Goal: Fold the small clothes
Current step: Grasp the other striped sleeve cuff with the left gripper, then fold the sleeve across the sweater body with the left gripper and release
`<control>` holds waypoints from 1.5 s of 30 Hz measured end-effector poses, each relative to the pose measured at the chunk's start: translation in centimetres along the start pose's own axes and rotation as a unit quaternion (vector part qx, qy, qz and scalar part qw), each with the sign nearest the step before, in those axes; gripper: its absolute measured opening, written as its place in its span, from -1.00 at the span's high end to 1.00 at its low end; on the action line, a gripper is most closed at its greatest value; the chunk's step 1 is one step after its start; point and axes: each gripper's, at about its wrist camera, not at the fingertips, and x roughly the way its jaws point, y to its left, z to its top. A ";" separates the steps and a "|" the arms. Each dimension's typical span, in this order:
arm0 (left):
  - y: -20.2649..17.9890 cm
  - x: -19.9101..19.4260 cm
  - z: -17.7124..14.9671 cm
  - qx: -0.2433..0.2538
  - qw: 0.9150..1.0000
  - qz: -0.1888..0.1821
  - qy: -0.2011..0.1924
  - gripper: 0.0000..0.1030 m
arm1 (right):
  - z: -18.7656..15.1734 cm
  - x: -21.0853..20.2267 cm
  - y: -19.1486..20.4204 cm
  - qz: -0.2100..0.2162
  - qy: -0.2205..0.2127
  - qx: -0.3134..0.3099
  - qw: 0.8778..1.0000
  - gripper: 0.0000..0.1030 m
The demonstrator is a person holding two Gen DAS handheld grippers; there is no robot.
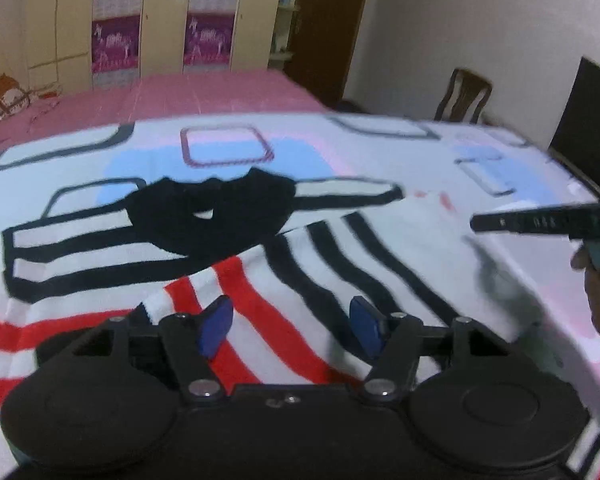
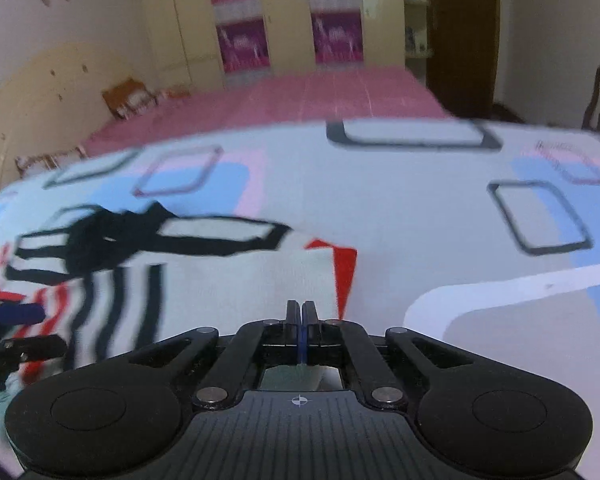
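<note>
Left wrist: striped shirt under spread left hand-held gripper; right hand-held gripper pressed together.

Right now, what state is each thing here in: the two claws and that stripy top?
Left claw: open, blue pads apart above the stripy top, nothing gripped.
Right claw: shut, pads together, no cloth seen between them.
Stripy top: lying on the patterned sheet, partly folded, black collar showing.
</note>
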 end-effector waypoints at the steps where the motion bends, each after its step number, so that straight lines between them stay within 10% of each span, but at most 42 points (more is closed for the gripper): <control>1: -0.1 -0.3 -0.4 -0.002 1.000 -0.003 0.003 -0.25 | -0.5 -0.9 0.4 0.006 0.001 -0.001 1.000 1.00; 5: 0.0 0.1 -2.3 0.010 1.000 0.005 0.022 -0.25 | -4.2 -1.4 2.2 0.013 0.061 -0.015 0.998 1.00; 15: 3.3 -2.0 -3.5 -0.012 0.998 0.054 0.019 -0.34 | -7.1 -3.4 4.6 0.003 0.055 -0.008 0.998 1.00; 34: 7.4 -5.0 -2.9 -0.074 0.995 0.060 -0.026 -0.61 | -4.7 -3.5 6.5 -0.031 0.061 0.044 0.997 0.99; 37: 10.3 -8.1 -4.2 -0.114 0.989 0.090 -0.039 -0.66 | -4.9 -4.3 6.5 -0.039 0.041 0.066 0.996 0.80; 38: 11.5 -9.3 -4.9 -0.132 0.985 0.099 -0.042 -0.67 | -5.0 -4.5 6.5 -0.036 0.038 0.072 0.996 -0.07; 40: 14.4 -12.3 -6.7 -0.172 0.975 0.126 -0.057 -0.67 | -5.3 -5.2 6.9 -0.024 0.012 0.081 0.996 -0.66; 45: 22.4 -20.6 -12.0 -0.290 0.929 0.203 -0.109 -0.56 | -4.8 -4.9 8.6 -0.011 0.015 0.073 0.997 -0.13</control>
